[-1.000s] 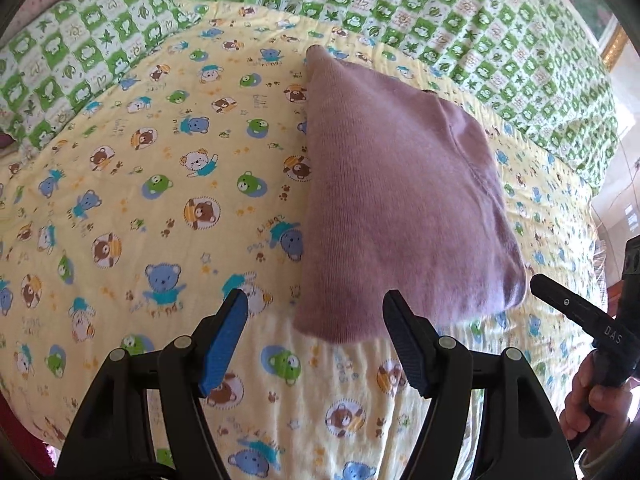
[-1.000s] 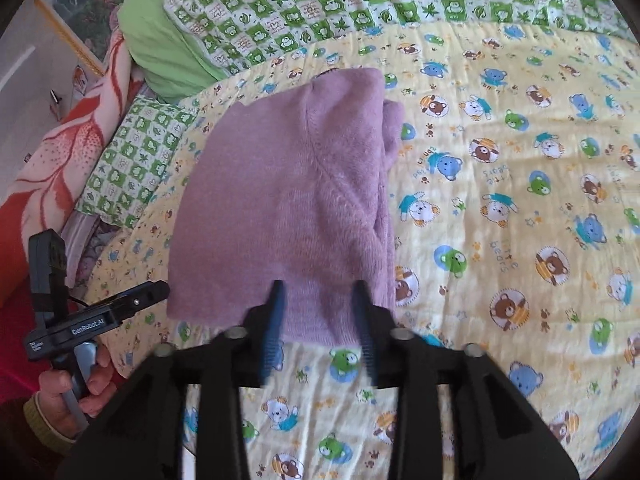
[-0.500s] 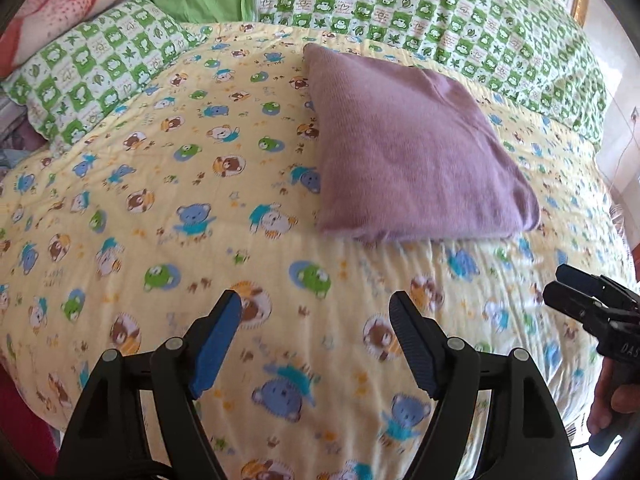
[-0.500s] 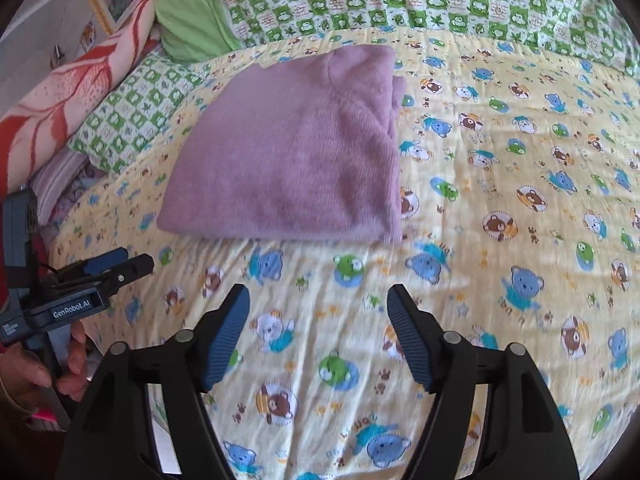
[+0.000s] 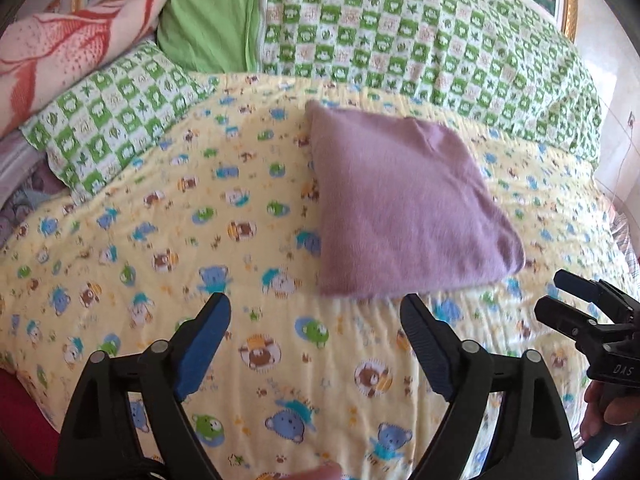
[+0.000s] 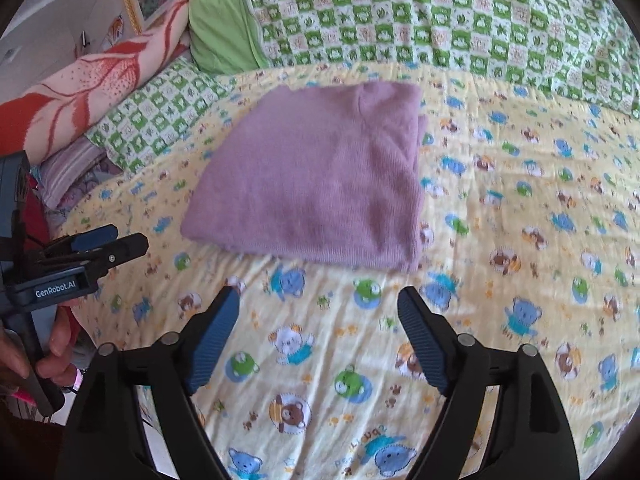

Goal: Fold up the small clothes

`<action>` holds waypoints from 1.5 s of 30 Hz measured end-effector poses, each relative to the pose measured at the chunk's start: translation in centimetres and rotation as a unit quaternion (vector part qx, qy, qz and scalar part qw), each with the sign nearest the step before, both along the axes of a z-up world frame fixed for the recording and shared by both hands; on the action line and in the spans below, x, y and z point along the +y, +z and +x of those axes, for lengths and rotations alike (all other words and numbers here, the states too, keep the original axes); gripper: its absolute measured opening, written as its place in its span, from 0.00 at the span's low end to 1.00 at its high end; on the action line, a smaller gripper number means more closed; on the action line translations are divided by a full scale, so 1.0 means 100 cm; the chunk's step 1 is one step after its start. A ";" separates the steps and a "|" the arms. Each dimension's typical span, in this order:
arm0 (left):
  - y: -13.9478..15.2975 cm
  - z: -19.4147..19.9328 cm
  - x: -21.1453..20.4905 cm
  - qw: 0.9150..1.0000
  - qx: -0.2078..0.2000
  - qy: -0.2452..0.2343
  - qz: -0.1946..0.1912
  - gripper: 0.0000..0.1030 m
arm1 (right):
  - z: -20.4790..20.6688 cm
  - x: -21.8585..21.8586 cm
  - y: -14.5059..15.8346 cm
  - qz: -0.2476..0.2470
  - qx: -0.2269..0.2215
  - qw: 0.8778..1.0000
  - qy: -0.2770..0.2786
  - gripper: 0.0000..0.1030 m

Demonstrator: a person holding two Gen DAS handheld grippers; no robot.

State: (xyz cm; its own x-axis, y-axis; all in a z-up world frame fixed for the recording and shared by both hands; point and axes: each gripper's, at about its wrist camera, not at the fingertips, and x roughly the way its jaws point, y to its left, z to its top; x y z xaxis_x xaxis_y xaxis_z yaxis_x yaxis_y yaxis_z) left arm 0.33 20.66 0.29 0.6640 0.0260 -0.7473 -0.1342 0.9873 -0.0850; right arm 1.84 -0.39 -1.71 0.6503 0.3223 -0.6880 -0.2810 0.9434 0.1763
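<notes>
A folded purple knit garment [image 5: 400, 208] lies flat on the yellow bear-print sheet [image 5: 200, 220]; it also shows in the right wrist view [image 6: 320, 184]. My left gripper [image 5: 316, 312] is open and empty, held back from the garment's near edge. My right gripper [image 6: 318, 300] is open and empty, also short of the garment. The right gripper shows at the right edge of the left wrist view [image 5: 576, 304]. The left gripper shows at the left edge of the right wrist view [image 6: 116, 240].
A green checked quilt [image 5: 420, 40] lies along the back of the bed. A green checked pillow [image 5: 112, 112] and a red and cream blanket [image 5: 60, 52] sit at the left. A lime green cloth [image 6: 220, 20] lies at the back.
Both grippers have pulled back from the garment toward the near side of the bed. The right gripper has opened wide. The garment lies still, folded.
</notes>
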 end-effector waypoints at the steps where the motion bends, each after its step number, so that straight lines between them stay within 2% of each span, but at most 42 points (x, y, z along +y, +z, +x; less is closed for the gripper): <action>1: 0.002 0.002 -0.001 1.000 -0.001 0.000 0.000 0.86 | 0.002 0.000 0.005 0.001 -0.007 1.000 0.000 0.86; 8: -0.007 0.002 -0.014 1.000 0.009 -0.010 0.012 0.87 | 0.009 0.002 0.013 0.000 -0.017 1.000 0.015 0.93; 16: -0.027 0.009 -0.020 0.999 0.014 -0.014 0.032 0.87 | 0.013 0.000 -0.011 -0.005 0.005 1.000 0.007 0.94; 27: -0.025 0.017 -0.019 0.999 -0.008 -0.003 0.050 0.88 | 0.020 0.006 -0.026 -0.031 -0.013 0.999 -0.004 0.94; 45: -0.024 0.018 -0.025 0.998 -0.009 -0.010 0.058 0.89 | 0.028 0.012 -0.026 -0.025 -0.018 1.000 0.000 0.94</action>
State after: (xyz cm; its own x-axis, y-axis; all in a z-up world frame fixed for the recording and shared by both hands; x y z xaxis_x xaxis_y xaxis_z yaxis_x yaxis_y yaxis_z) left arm 2.13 18.17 -2.12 0.6784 0.0987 -0.7281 -0.1147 0.9930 0.0278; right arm 4.62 0.83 -4.27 0.6755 0.2882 -0.6787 -0.2865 0.9507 0.1186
